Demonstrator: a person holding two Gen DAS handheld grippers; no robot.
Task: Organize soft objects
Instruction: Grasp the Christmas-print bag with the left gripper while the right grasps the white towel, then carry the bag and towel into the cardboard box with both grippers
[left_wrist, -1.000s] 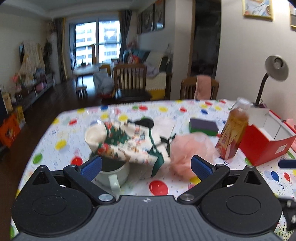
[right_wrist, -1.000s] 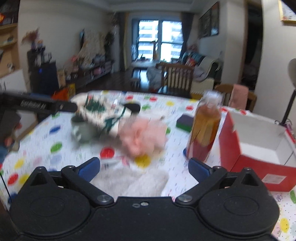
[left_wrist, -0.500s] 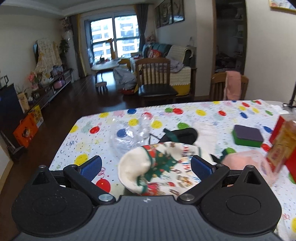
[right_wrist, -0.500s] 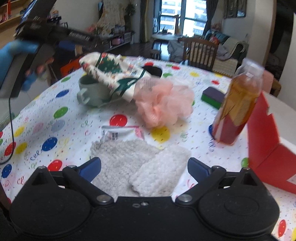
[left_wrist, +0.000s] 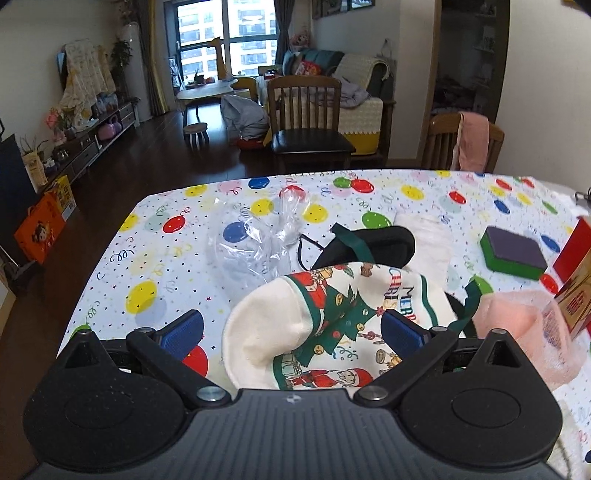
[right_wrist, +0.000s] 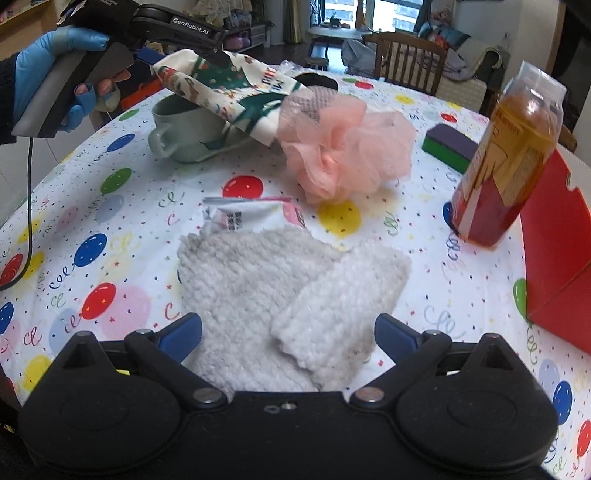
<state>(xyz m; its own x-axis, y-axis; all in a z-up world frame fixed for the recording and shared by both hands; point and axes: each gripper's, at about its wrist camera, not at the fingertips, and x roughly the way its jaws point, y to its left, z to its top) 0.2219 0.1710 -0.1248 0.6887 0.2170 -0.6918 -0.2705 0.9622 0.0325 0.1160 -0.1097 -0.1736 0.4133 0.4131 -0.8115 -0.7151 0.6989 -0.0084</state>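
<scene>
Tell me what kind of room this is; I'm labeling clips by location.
Likely a home living-dining room: a dining table under a balloon-print cloth, wooden chairs, and a sofa by a window.

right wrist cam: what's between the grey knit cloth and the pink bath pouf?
A small white and pink packet lies there, its near edge tucked under the grey knit cloth; bare tablecloth separates it from the pink bath pouf. Right wrist view.

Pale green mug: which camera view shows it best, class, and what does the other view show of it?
The right wrist view: the pale green mug shows its handle and rim, with the Christmas cloth draped over it. In the left wrist view the cloth hides the mug.
</scene>
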